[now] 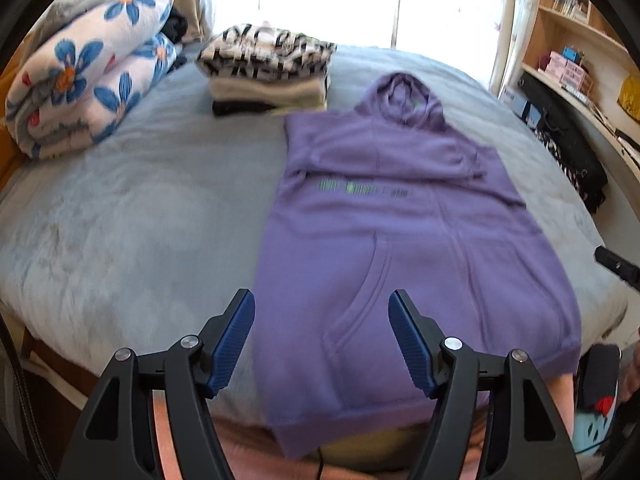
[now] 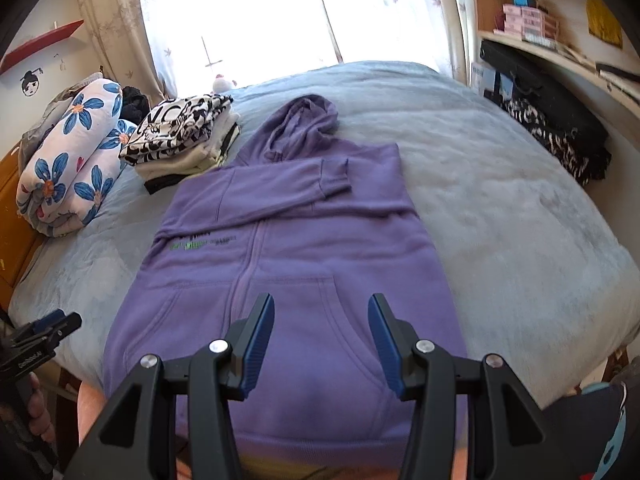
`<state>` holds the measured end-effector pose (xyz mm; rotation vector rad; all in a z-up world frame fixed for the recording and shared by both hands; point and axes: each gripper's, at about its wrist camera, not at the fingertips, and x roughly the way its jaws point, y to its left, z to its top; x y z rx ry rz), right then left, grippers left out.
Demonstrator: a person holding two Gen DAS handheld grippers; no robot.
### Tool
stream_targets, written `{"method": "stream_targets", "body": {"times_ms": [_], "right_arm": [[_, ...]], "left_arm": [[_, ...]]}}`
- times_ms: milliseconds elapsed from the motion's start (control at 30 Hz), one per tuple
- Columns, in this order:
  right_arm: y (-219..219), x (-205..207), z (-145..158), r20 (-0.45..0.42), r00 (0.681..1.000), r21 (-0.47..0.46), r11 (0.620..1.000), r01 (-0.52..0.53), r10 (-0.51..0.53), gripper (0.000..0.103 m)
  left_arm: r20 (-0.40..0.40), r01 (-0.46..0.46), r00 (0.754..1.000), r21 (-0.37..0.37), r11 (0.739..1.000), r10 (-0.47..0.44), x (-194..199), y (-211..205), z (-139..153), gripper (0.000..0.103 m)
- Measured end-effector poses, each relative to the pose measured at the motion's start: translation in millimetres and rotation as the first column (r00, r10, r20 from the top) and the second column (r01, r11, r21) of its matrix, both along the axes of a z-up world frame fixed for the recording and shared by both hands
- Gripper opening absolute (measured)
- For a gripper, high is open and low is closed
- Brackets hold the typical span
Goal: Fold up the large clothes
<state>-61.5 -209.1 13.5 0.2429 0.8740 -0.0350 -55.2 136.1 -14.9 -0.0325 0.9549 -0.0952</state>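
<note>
A purple hoodie (image 1: 400,220) (image 2: 304,240) lies flat and face up on the bed, hood at the far end. Both sleeves are folded across its chest, and its hem hangs over the near edge. My left gripper (image 1: 320,296) hovers open above the hoodie's lower left edge, nothing between its blue pads. My right gripper (image 2: 321,298) hovers open over the front pocket, also empty. The left gripper (image 2: 44,328) shows at the left edge of the right wrist view, and a fingertip of the right gripper (image 1: 616,266) shows at the right edge of the left wrist view.
The bed carries a blue-grey blanket (image 1: 140,200). A stack of folded clothes (image 1: 268,72) sits beyond the hoodie's left shoulder, and a rolled floral duvet (image 1: 88,68) lies further left. Shelves (image 1: 580,40) and dark patterned cloth (image 1: 568,148) border the right side.
</note>
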Motion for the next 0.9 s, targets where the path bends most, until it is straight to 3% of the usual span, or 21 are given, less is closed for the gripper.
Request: {"method": "stream_targets", "body": {"times_ms": [200, 500, 733, 900], "right_arm": [[-32, -25, -24, -0.054, 0.998, 0.005, 0.999, 0.033, -0.032, 0.049], [-97, -48, -88, -0.215, 0.971, 0.162, 0.976, 0.146, -0.110, 0.049], [-101, -46, -123, -0.269, 0.960, 0.210, 0.967, 0.142, -0.082, 0.049], [-84, -40, -125, -0.256, 0.966, 0.188, 0.980, 0.068, -0.018, 0.049]], "left_arm": [[-0.068, -0.019, 0.998, -0.023, 1.000, 0.018, -18, 32, -46, 0.068], [-0.200, -0.032, 0.980, -0.122, 0.992, 0.007, 0, 67, -90, 0.068], [-0.218, -0.016, 0.976, -0.179, 0.984, -0.024, 6, 74, -105, 0.069], [-0.221, -0.007, 0.975, -0.193, 0.981, -0.036, 7, 68, -106, 0.070]]}}
